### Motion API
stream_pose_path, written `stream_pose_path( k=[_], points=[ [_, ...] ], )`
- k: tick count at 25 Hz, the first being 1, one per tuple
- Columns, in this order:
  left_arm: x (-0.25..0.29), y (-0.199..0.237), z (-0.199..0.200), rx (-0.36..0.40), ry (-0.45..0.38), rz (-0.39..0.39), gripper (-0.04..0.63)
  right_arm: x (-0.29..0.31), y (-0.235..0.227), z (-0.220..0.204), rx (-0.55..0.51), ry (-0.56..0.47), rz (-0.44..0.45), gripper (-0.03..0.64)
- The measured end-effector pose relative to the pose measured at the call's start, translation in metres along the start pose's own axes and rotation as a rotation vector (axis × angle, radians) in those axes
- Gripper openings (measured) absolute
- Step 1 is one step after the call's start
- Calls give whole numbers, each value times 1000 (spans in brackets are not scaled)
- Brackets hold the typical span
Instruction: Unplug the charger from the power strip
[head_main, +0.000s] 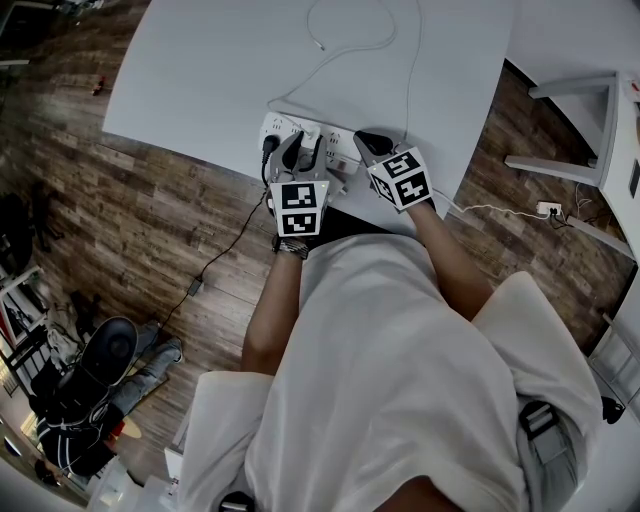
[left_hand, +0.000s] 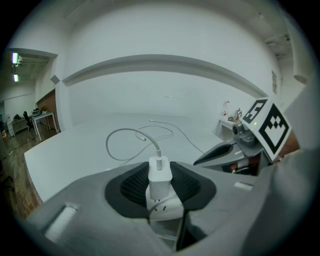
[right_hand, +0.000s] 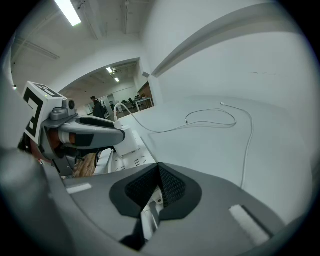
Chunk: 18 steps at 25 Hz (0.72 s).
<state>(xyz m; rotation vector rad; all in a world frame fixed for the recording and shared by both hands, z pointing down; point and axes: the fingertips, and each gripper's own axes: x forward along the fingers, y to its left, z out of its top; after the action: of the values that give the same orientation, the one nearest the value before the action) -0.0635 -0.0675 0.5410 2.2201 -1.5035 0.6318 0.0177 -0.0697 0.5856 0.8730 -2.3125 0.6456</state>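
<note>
Between the pads of your left claw (left_hand: 160, 170) sits the white charger (left_hand: 160, 184), pinched on both flanks. The jaws are drawn partway in and clamped on its body. Directly under that grip the charger's base sits flush on the power strip (left_hand: 165, 210). No gap shows there, so I judge the prongs are still fully home in the socket. From the charger's top, just past the jaw tips, its white cable (left_hand: 120, 137) rises and loops away over the pale table (left_hand: 60, 155). It lies slack, so nothing looks to be tugging against you.

Close to the right of that claw is your right claw (right_hand: 159, 169), jaws brought together at the tips with nothing between them. It points down at the strip, and part of the strip shows through the gap under its pads. It looks to be bearing on the strip — actual contact I cannot confirm. On the other side of the left claw, at the strip's end, a black plug (head_main: 268, 146) sits in another socket.

Progress, as judged: reach and grip are done and the brace is apparently set — the pull is not yet made. What's left is to draw the charger straight off the socket with the strip held down, then carry it clear.
</note>
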Motion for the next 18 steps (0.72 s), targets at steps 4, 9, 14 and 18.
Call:
stream_pose_path(
  k=[4,9,14,18],
  points=[
    [0,0,1,-4,-4,1,140,0,0,1,1,-2,1,2],
    [0,0,2,-11,-5,5,140,-1,-1,1,1,-2,2,2],
    [-1,1,2,-12,-4,7,140,0,0,2,2,-1,3,2],
    [-2,2,3,-11,-8,11,140,-1,0,2,0,-4,4,2]
  ],
)
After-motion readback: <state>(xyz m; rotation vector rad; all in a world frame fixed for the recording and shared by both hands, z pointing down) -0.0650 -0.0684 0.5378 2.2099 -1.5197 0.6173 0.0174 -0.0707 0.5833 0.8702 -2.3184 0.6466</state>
